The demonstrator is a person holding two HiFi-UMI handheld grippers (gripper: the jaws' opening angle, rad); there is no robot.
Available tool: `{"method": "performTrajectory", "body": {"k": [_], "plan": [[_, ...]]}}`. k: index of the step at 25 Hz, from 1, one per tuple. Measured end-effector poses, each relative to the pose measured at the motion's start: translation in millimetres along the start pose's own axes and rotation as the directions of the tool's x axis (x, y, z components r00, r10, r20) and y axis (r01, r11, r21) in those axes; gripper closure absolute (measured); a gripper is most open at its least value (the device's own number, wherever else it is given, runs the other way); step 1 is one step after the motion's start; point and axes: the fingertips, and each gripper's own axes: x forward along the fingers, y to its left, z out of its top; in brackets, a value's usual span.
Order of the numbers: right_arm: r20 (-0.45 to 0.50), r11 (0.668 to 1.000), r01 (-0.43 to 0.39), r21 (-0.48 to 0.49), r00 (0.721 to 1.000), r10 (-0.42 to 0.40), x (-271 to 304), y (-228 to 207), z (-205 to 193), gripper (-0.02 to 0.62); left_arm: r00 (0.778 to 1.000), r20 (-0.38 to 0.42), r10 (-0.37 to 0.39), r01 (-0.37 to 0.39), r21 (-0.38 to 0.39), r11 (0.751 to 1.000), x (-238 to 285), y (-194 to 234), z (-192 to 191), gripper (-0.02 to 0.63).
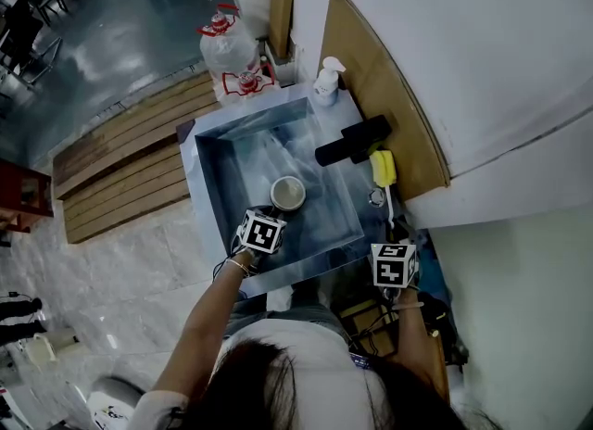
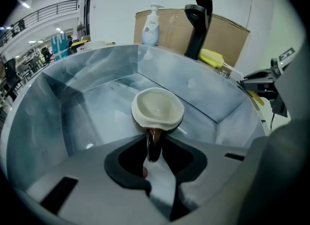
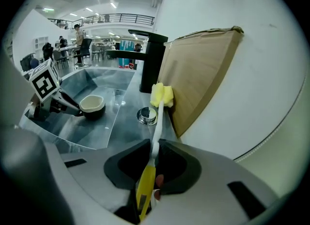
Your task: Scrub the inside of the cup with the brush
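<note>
A cream-lined, dark-sided cup [image 1: 287, 193] stands upright on the floor of the steel sink [image 1: 211, 170]. My left gripper [image 1: 276, 214] reaches down into the sink. In the left gripper view its jaws [image 2: 154, 144] press on the cup's dark handle, just below the cup [image 2: 157, 107]. The brush has a yellow sponge head [image 1: 383, 168] and a white and yellow stem, and lies on the counter to the right of the sink. My right gripper [image 3: 155, 149] is shut on that stem, with the sponge head [image 3: 161, 94] pointing away from it toward the faucet.
A black faucet [image 1: 357, 139] stands at the sink's right rim, with a round metal knob [image 3: 147, 115] beside it. A white soap pump bottle [image 1: 326, 81] and a cardboard sheet [image 1: 380, 85] stand against the wall. A plastic bag [image 1: 232, 53] sits behind the sink.
</note>
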Motion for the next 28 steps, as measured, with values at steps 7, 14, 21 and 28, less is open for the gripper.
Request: {"method": "performTrajectory", "body": {"k": [7,14,21,28], "plan": [[-0.003,1.000,0.003,0.022,1.000,-0.003,-5,-7,0,0.535,1.000,0.007,-0.003,0.003,0.058,0.998,-1,-3,-1,0.525],[-0.014,1.000,-0.018,-0.021,1.000,0.018,-24,-9,3,0.538,1.000,0.028,0.008,-0.011,0.113,0.994,-1,-5,-1,0.535],[-0.032,0.996,-0.065,-0.064,0.997,0.063,-49,8,8,0.538,0.999,0.048,0.001,-0.006,0.116,0.993,0,-3,0,0.535],[-0.053,0.982,-0.133,-0.135,0.991,0.126,-59,41,14,0.538,0.998,0.062,-0.009,0.001,0.116,0.993,-1,-4,0,0.535]]}}
